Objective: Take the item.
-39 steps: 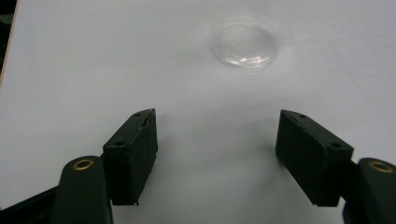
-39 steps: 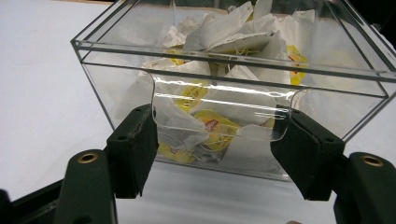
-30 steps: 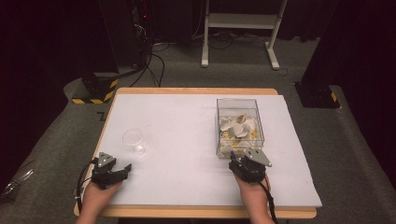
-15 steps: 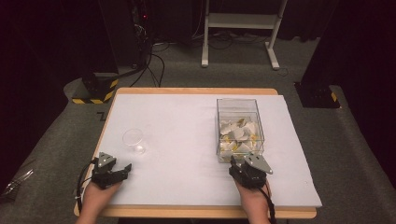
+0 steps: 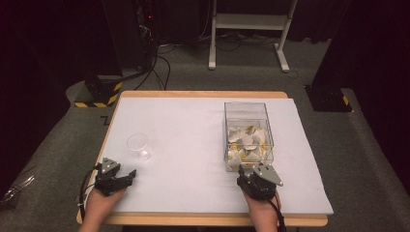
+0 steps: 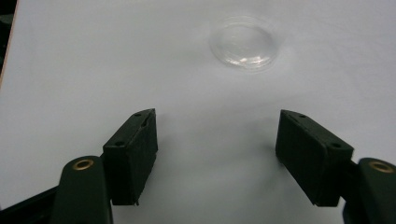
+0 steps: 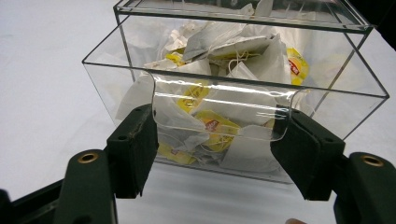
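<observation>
A clear plastic box of tea bags stands right of centre on the white table. Its drawer juts toward me, full of white and yellow tea bags. My right gripper is at the drawer's front, and in the right gripper view the right gripper has its pads pressed on both ends of the clear curved handle. My left gripper rests near the table's front left, open with nothing between its jaws. A clear empty cup stands just beyond it.
The white table top has a wooden edge at the front and left. On the floor beyond the table are a white stand, cables and yellow-black striped feet. Open surface lies between the cup and the box.
My right gripper has drawn back a little toward the table's near edge, and the drawer has slid out of the box with it. The left gripper has stayed still.
</observation>
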